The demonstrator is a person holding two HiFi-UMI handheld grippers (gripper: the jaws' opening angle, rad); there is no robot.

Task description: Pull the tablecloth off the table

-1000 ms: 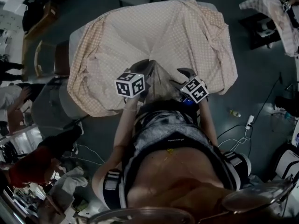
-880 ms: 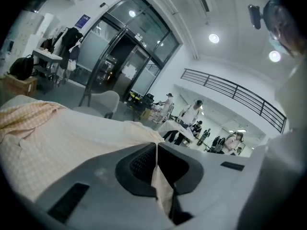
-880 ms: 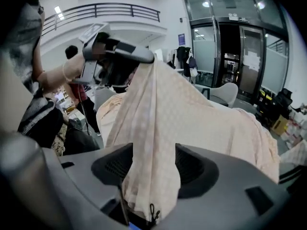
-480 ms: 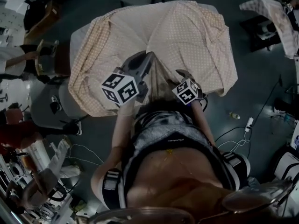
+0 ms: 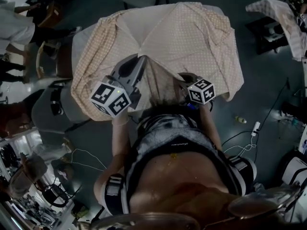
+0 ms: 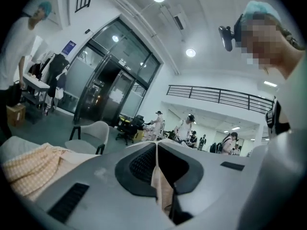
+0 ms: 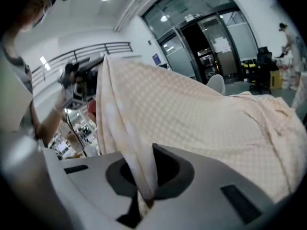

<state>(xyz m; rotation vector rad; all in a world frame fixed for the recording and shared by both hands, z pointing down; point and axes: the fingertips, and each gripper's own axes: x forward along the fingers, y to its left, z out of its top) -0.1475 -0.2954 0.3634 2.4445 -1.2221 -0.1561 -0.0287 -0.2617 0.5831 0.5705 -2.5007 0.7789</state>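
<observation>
The left gripper [image 5: 140, 61], held high at the near left and pointing level, is clamped on a fold of the tablecloth [image 5: 192, 37]. The right gripper [image 5: 181, 79], tilted downward beside it, has just closed its jaws on the same fabric.

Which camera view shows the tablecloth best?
The head view: the tablecloth lies draped across the table, lifted into a peak at the left gripper. The left gripper view shows only a pinched strip; the right gripper view shows one fold just clamped and sloping cloth.
</observation>
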